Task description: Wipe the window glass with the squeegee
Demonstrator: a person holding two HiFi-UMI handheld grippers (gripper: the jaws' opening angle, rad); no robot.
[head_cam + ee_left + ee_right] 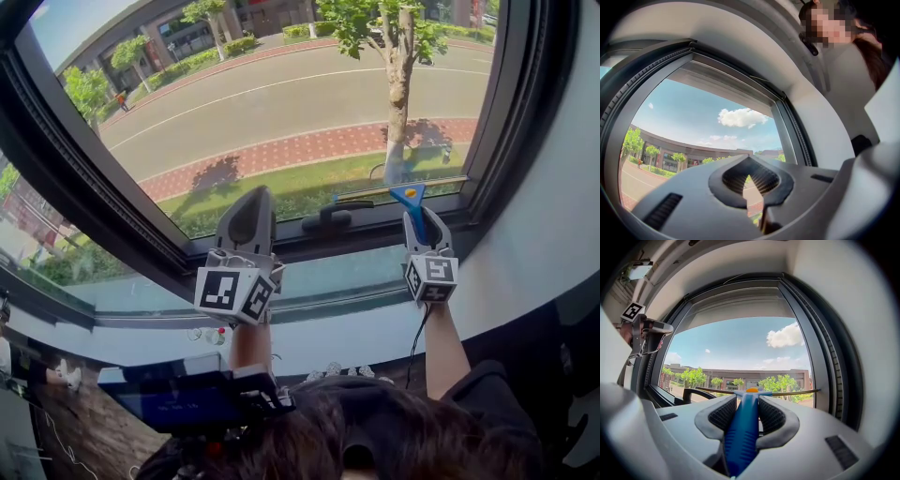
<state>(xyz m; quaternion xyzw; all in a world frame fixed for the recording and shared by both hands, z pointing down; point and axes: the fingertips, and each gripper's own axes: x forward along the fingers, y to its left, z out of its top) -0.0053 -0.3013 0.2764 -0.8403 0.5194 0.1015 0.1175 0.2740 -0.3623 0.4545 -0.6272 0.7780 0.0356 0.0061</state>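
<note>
The window glass [281,94] is filling most of the head view, showing a road and trees outside, with the dark window frame [84,178] running around it. Below it, the pale sill [356,281] is running across behind both raised tools. The left gripper [253,197] is pointing up at the lower frame, its jaws meeting at the tips and holding nothing. The right gripper [418,223] is clamping the blue handle of the squeegee [411,199], whose head is sitting over the lower right corner of the glass, to the right of the black window handle [328,217]. Whether the blade is touching the pane is unclear.
</note>
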